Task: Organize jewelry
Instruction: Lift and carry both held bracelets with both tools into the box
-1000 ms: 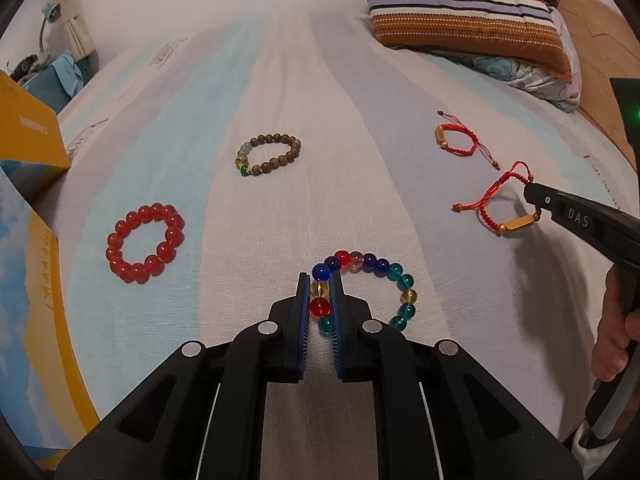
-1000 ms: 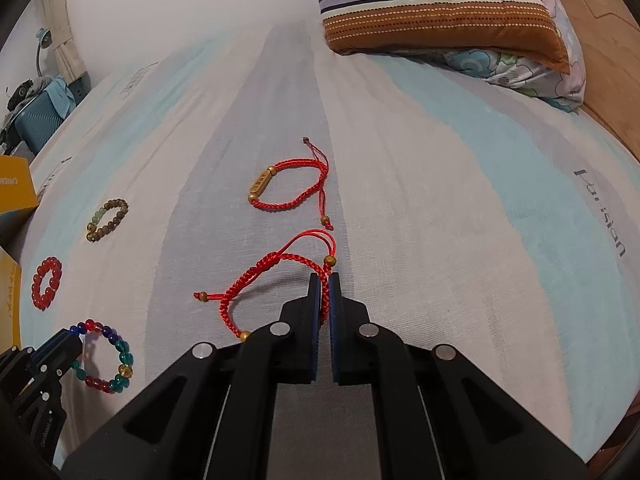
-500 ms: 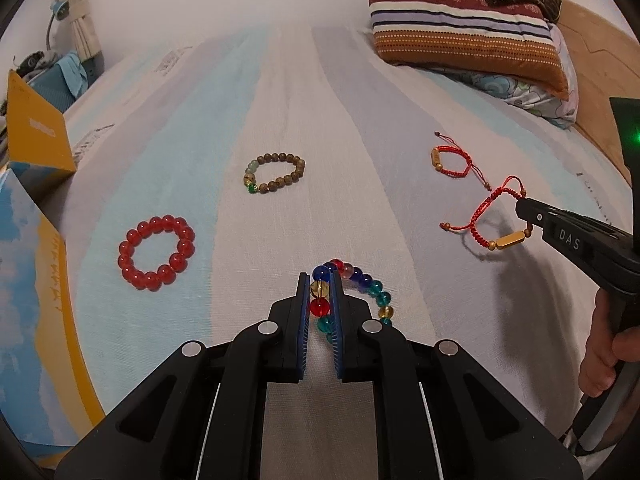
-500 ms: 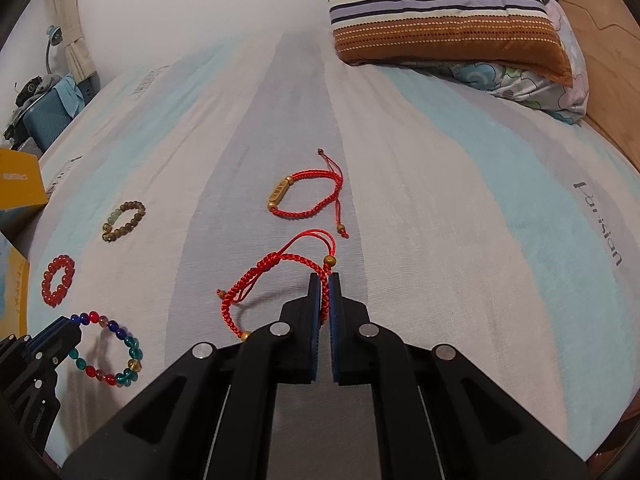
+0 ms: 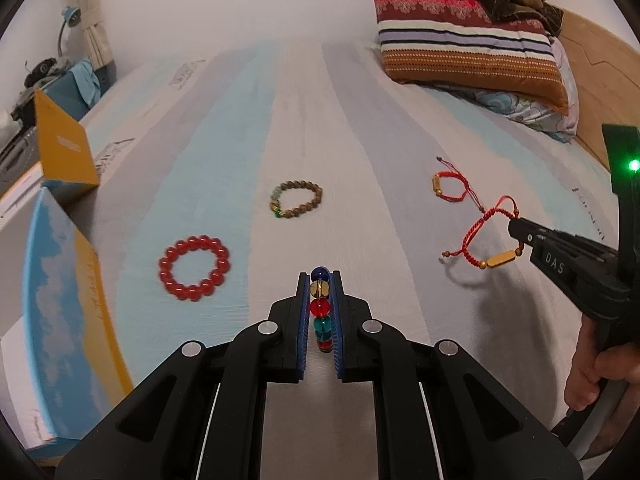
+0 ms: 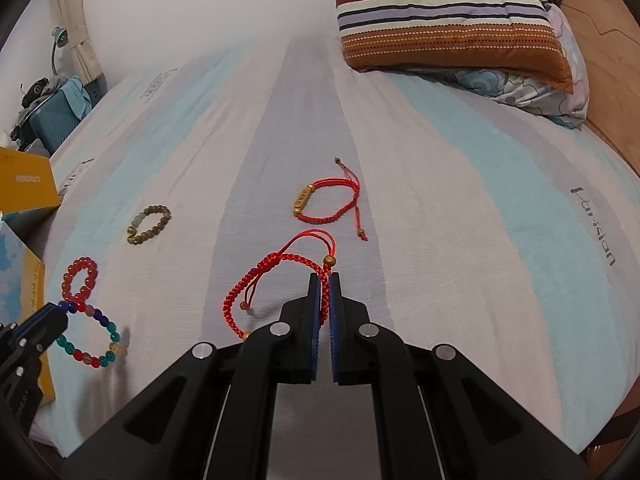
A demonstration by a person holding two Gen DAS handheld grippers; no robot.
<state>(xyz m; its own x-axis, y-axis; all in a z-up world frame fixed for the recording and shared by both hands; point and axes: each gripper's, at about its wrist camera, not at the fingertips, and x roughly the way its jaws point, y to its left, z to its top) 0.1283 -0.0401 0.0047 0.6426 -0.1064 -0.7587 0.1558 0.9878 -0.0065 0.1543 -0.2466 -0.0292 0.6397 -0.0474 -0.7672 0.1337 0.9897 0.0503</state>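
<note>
- Left wrist view: plainly early in the task. The left tool [image 5: 319, 280] pinches the glassy mixed-bead bracelet [image 5: 321, 307], lifted off the bed [image 5: 360, 128]; a glossy red ring [image 5: 194, 267] and a matte wooden one [image 5: 297, 199] lie unsorted.
- Right wrist view: the right tool [image 6: 324, 280] clamps a braided red cord [image 6: 276, 272], seemingly lifted too; another cord bracelet [image 6: 328, 200] lies beyond.

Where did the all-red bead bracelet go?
The red bead bracelet lies on the bedsheet, left in the left wrist view, between the blue and yellow box and the brown bead bracelet.
</note>
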